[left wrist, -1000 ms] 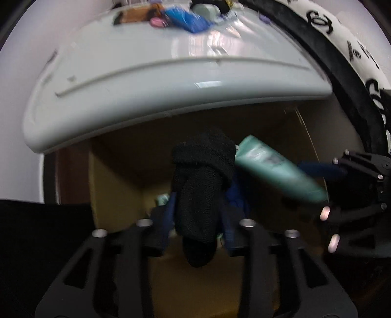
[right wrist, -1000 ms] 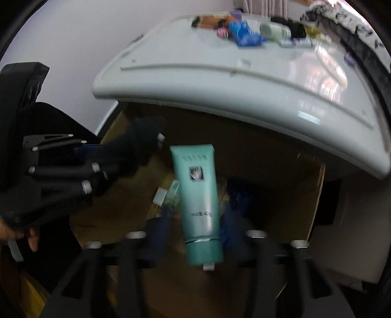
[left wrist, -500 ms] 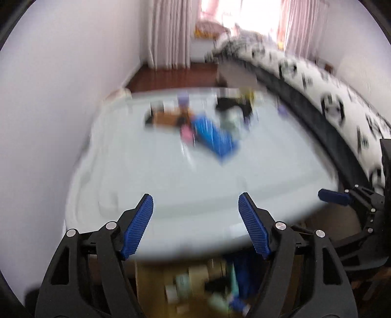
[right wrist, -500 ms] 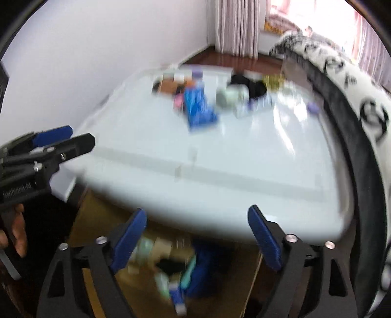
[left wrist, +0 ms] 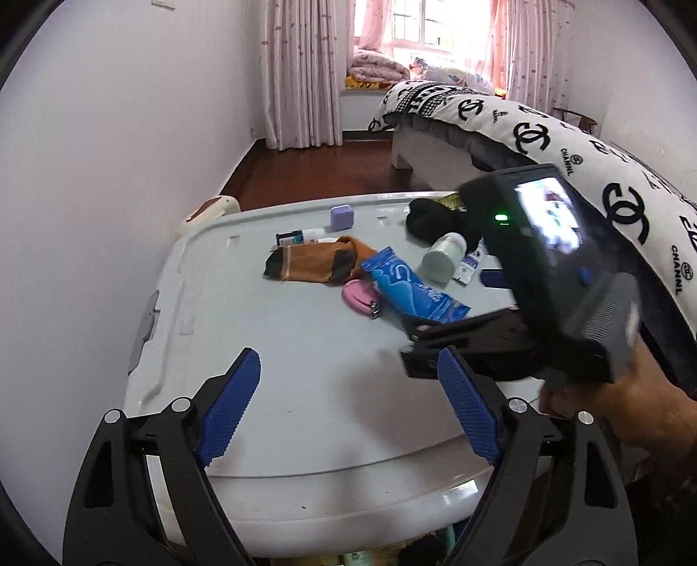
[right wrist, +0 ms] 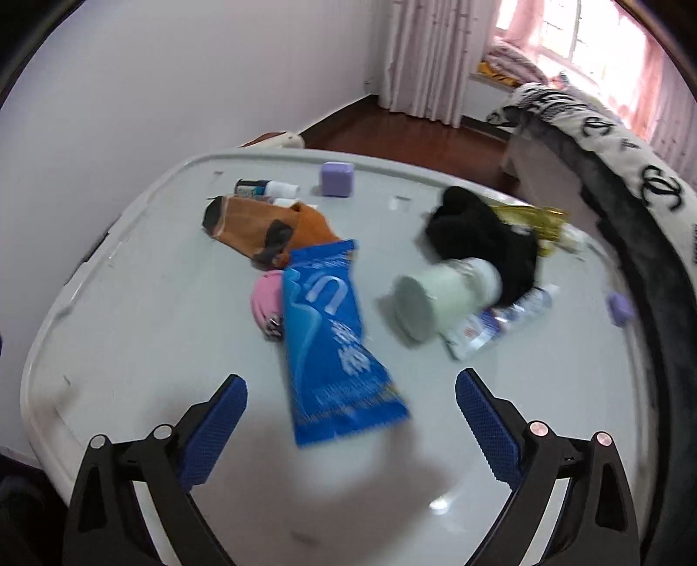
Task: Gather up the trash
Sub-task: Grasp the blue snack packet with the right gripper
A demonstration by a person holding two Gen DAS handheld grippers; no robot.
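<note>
Your right tool (right wrist: 350, 416) is nearer the blue wrapper (right wrist: 335, 344), whose long axis runs straight away between its pads. Both tools are empty, jaws opening wide; your left tool (left wrist: 348, 407) hangs farther back over the tabletop (left wrist: 305, 392).

A white plastic table (left wrist: 305, 413) with a raised rim fills the near part of the scene. On the right a bed (left wrist: 435, 143) stands along it, covered with a white blanket (left wrist: 544, 130) that has black logo prints. Beyond the table is a dark wooden floor (left wrist: 322, 165). At the far end pink curtains (left wrist: 300, 74) hang beside a bright window (left wrist: 418, 21). The wall (left wrist: 109, 152) on the left is plain white.
</note>
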